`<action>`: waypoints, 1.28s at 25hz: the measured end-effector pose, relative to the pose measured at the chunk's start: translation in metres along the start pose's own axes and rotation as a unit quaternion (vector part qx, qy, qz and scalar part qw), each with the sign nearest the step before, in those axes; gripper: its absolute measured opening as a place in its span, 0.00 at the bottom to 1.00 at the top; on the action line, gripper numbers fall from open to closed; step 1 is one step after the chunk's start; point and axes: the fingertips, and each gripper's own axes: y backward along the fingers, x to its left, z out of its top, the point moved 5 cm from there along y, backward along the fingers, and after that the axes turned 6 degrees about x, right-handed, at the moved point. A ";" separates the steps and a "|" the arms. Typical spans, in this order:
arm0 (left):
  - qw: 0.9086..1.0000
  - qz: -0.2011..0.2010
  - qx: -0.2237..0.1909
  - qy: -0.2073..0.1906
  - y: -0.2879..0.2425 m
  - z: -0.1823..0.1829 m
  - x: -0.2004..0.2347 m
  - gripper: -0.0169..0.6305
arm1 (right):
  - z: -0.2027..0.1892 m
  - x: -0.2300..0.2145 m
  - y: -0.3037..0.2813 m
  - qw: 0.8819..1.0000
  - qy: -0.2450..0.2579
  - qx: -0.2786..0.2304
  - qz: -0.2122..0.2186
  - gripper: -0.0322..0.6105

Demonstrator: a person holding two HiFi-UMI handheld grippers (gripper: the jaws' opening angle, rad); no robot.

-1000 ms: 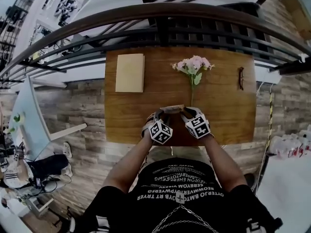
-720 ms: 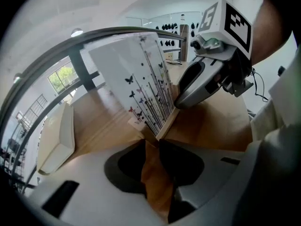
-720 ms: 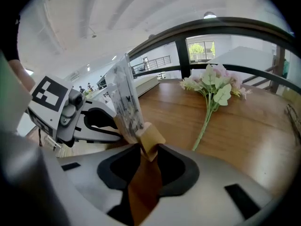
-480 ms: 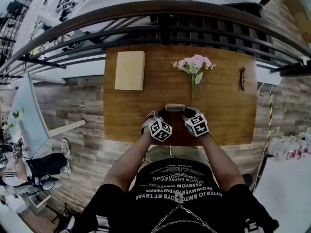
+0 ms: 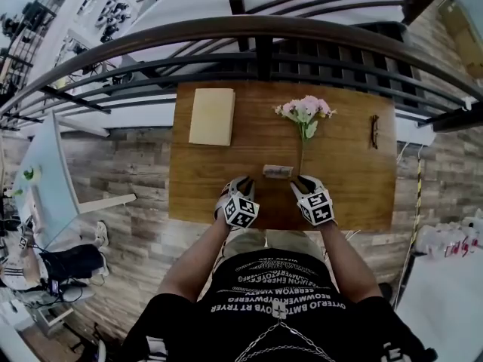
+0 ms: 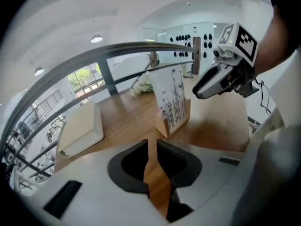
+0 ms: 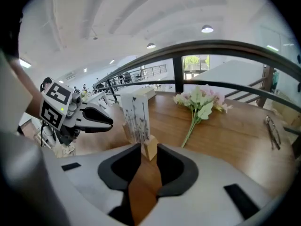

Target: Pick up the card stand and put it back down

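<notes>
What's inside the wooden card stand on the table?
A white card printed with thin dark plant drawings stands upright in the slot of the card stand. The card's bottom edge is covered by the wooden base, so how deep it sits cannot be seen.

Black T-shirt; white left gripper, right gripper

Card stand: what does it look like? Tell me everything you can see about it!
The card stand is a small pale wooden block holding a white card upright. The card is printed with thin dark plant stems and tiny butterfly-like shapes. The block sits flat on the wooden table, towards its front edge and close to the stem end of the pink flowers. Only the table seems to touch it; nothing grips it.
</notes>
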 end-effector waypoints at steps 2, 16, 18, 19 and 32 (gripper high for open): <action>0.999 0.010 -0.036 0.025 0.023 0.005 0.008 0.11 | 0.010 0.004 0.022 1.000 0.009 -0.025 -0.016 0.14; 0.967 0.019 -0.247 0.053 0.213 0.093 0.050 0.07 | 0.106 0.057 0.189 0.970 0.042 -0.218 -0.098 0.07; 0.962 0.030 -0.270 0.034 0.241 0.103 0.055 0.07 | 0.116 0.067 0.211 0.964 0.043 -0.239 -0.104 0.07; 0.958 0.037 -0.283 0.029 0.256 0.107 0.058 0.07 | 0.120 0.071 0.221 0.962 0.044 -0.247 -0.109 0.07; 0.924 0.063 -0.374 0.050 0.370 0.130 0.093 0.07 | 0.137 0.110 0.297 0.940 0.048 -0.297 -0.162 0.07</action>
